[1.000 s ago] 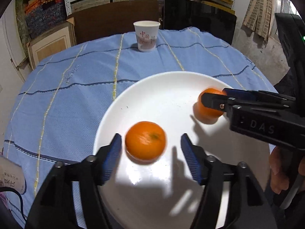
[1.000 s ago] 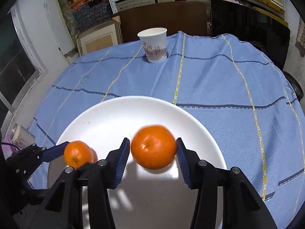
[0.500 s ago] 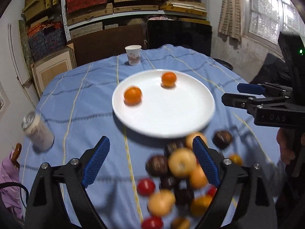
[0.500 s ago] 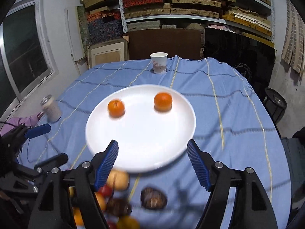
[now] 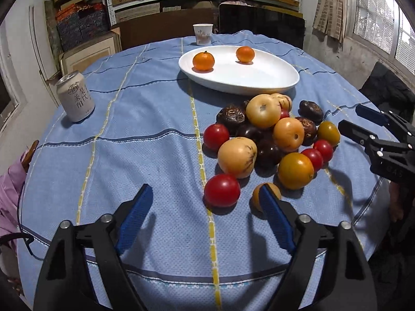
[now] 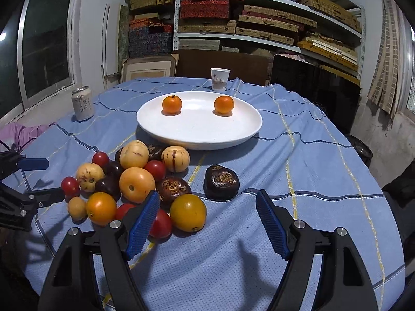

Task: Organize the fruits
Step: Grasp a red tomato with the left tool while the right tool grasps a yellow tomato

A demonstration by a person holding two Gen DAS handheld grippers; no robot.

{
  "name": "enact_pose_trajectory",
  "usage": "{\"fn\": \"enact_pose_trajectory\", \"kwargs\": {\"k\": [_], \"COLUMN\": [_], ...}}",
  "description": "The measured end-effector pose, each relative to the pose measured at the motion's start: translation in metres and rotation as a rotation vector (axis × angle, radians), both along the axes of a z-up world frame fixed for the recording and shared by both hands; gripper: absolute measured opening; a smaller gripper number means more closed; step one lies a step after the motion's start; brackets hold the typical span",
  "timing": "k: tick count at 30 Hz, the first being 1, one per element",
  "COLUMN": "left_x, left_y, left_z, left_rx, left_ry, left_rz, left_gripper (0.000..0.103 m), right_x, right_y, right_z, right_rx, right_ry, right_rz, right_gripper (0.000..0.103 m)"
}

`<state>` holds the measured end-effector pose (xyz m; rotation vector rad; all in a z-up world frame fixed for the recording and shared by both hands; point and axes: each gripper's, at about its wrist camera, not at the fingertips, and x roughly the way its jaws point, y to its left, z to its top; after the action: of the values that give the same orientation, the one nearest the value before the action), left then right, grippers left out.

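Note:
A white plate (image 5: 259,77) (image 6: 199,134) holds two oranges (image 5: 203,61) (image 5: 245,54), apart from each other; they also show in the right wrist view (image 6: 172,104) (image 6: 224,105). A pile of mixed fruit (image 5: 272,140) (image 6: 129,178), red, yellow, orange and dark brown, lies on the blue cloth in front of the plate. One dark fruit (image 6: 221,181) lies apart at the pile's right. My left gripper (image 5: 207,217) is open and empty, low over the cloth near a red fruit (image 5: 221,190). My right gripper (image 6: 207,223) is open and empty, just before the pile.
A drink can (image 5: 75,96) (image 6: 82,103) stands at the table's left. A paper cup (image 5: 203,34) (image 6: 220,79) stands behind the plate. Shelves of boxes, a framed board and a dark screen stand behind the round table. A pink cloth (image 5: 10,189) lies at the left edge.
Both grippers let go of the oranges on the plate and pulled back toward the table's near side. The fruit pile has come into view close in front of them.

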<state>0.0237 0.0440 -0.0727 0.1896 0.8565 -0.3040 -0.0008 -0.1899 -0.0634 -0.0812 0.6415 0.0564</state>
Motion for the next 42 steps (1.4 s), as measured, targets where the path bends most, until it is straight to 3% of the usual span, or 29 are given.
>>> {"fn": "enact_pose_trajectory", "kwargs": {"k": [6,14,21,23,27,33,36,42], "left_x": [0.008,0.004,-0.003,-0.005,-0.006,-0.005,-0.005,-0.004], "left_y": [-0.015,-0.013,-0.008,-0.009,-0.014,-0.014,-0.012,-0.011], "left_z": [-0.016,-0.019,-0.005,0.001,0.001,-0.001,-0.001,0.002], "left_rx": [0.006,-0.036,-0.052,-0.052,-0.042,-0.045,-0.046,-0.053], "left_ry": [0.064,0.035,0.002,-0.011,-0.005,0.004,0.003,-0.003], "left_rz": [-0.024,-0.025,-0.014,-0.018,-0.032,-0.034,-0.031,-0.029], "left_gripper": [0.031,0.031,0.03,0.031,0.031,0.031,0.031,0.031], "right_x": [0.002,0.007,0.006,0.008,0.023,0.042,0.042,0.031], "right_y": [-0.006,-0.02,0.002,0.005,-0.003,-0.003,-0.011,-0.017], "right_z": [-0.004,-0.008,-0.011,-0.011,-0.013,-0.02,-0.024,-0.021], "right_rx": [0.032,0.137,0.049,0.031,0.107,0.161,0.267,0.316], "right_ry": [0.011,0.044,0.069,0.082,0.153,0.232,0.258,0.227], "right_rz": [-0.008,-0.005,0.076,0.07,0.041,0.034,0.064,0.057], "right_gripper": [0.077,0.077,0.077,0.074,0.056,0.055,0.038,0.037]}}
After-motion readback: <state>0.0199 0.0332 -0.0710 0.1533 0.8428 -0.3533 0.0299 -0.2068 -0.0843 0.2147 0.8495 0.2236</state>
